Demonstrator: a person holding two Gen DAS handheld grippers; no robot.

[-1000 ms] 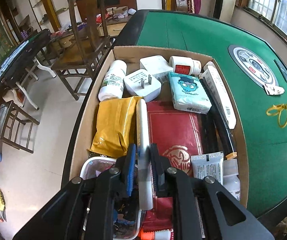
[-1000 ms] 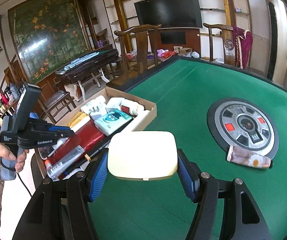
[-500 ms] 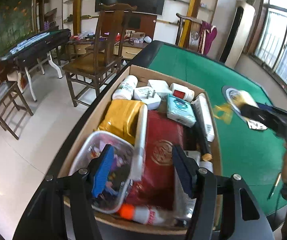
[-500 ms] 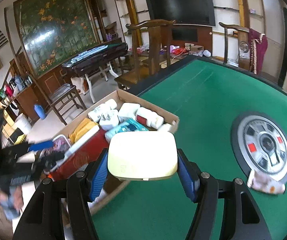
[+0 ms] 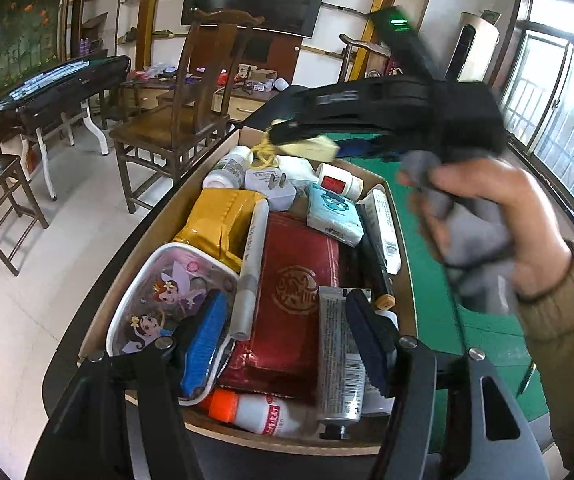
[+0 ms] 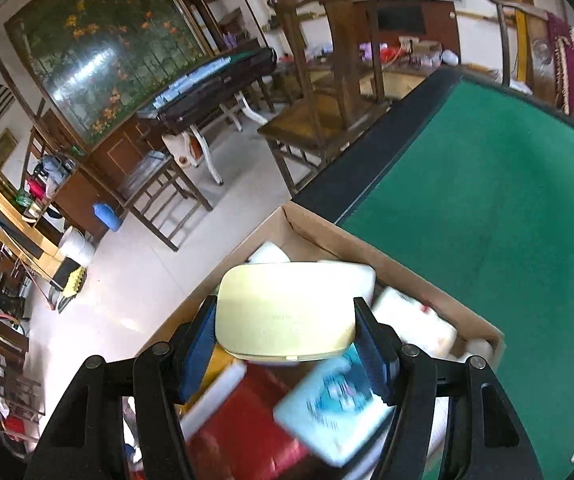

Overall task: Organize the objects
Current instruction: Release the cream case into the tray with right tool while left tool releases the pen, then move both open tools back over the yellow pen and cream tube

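Observation:
A cardboard box (image 5: 159,224) full of small items sits at the edge of the green table. My left gripper (image 5: 285,304) hovers open over its near end, with nothing between its blue pads. Below it a white marker (image 5: 253,256) lies loose between a yellow pouch (image 5: 219,220) and a red wallet (image 5: 295,280). My right gripper (image 6: 285,308) is shut on a pale yellow case (image 6: 287,312) and holds it above the box's (image 6: 367,240) far end. In the left wrist view, that case (image 5: 311,146) hangs over the white plug adapter (image 5: 271,184), with a yellow cord (image 5: 265,154) dangling from it.
The box also holds a fairy-print case (image 5: 167,292), a tissue pack (image 5: 333,212), a tube (image 5: 337,356) and an orange-capped bottle (image 5: 255,408). A person's hand (image 5: 487,216) grips the right tool. Green felt (image 6: 487,180) lies to the right; a wooden chair (image 5: 191,120) stands beyond the box.
My left gripper let go of the white marker, opened wide and drew back. My right gripper carried the yellow case from over the felt to above the box's far end.

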